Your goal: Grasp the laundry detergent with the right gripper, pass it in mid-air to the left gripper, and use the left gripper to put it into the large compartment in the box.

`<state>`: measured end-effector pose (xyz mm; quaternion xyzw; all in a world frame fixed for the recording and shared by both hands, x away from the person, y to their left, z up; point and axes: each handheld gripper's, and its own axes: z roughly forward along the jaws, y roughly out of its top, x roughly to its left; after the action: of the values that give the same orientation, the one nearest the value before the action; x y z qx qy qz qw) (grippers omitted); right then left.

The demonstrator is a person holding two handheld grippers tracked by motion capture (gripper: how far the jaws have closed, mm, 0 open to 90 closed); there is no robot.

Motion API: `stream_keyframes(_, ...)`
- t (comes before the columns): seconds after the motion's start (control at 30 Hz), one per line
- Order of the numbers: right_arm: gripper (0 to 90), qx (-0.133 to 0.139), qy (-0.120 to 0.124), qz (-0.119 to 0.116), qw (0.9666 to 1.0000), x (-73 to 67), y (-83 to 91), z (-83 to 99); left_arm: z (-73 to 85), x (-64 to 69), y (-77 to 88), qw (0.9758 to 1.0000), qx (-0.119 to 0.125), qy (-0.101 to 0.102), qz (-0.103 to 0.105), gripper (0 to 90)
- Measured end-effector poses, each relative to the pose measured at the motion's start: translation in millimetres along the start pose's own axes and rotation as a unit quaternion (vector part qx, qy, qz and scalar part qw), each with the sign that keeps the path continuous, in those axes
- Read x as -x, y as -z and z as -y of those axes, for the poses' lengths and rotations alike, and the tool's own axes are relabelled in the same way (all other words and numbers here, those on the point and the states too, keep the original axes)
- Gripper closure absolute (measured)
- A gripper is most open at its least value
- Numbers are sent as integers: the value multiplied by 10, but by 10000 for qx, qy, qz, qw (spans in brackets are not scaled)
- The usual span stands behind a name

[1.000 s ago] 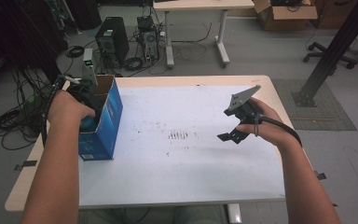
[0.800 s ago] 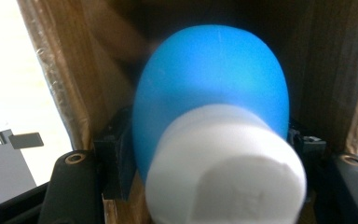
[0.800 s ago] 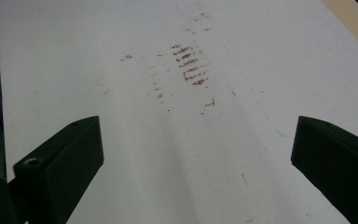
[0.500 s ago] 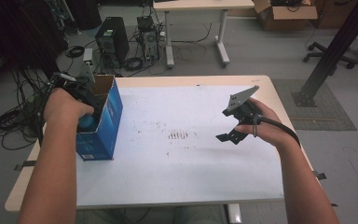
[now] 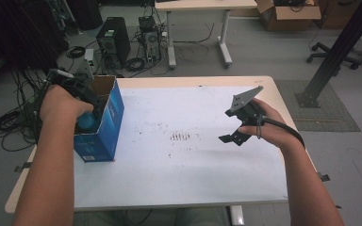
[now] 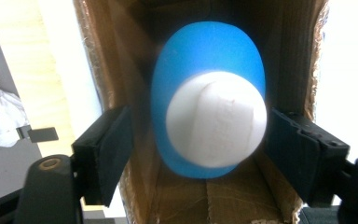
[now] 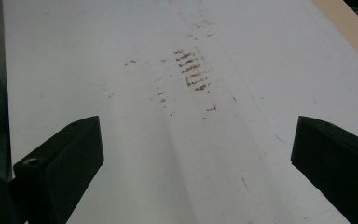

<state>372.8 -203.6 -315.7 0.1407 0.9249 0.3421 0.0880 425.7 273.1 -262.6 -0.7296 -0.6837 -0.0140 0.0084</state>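
Note:
An open-topped blue cardboard box [image 5: 104,127] stands upright at the left side of the table. My left gripper [image 5: 87,113] reaches down into its opening. Between its spread jaws sits a blue egg-shaped thing with a white round end [image 6: 209,116], blurred, with a gap to the left pad [image 6: 109,154] and the right pad [image 6: 291,149] close by its edge. The same blue thing [image 5: 87,122] peeks out under the hand. My right gripper [image 5: 229,126] hovers open and empty over the right half of the white sheet [image 7: 121,93], with its jaws wide apart [image 7: 196,154].
A patch of dark scuff marks [image 5: 181,136] lies on the white sheet [image 5: 169,179] mid-table, also ahead of the right gripper as scuff marks [image 7: 193,70]. Beyond the table are computer towers [image 5: 113,40], cables, another desk [image 5: 198,7] and a black post [image 5: 334,52].
The left hand has shifted slightly over the box's opening, and the blue thing now shows under it. The right gripper has barely moved.

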Motion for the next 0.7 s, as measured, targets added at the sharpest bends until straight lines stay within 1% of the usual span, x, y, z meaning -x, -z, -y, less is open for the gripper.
stream_keyframes(0.2,24,14,20,-1,10000,-20,21,-5,26,22,74,10000,81,-25,2,193)
stream_keyframes(0.4,24,20,26,7,10000,-37,43,2,50,73,183,9998,135,-131,-38,143)
stream_keyframes(0.47,24,34,37,6,10000,-43,53,4,60,90,211,9998,140,-138,-14,130)
stream_keyframes(0.53,24,33,45,12,10000,-49,60,4,69,102,254,9996,174,-198,-68,120)
stream_keyframes(0.67,24,45,60,18,10000,-67,81,3,96,119,325,9994,240,-207,-106,85)
stream_keyframes(0.7,24,49,58,25,10000,-72,86,2,101,117,339,9994,223,-221,-120,78)
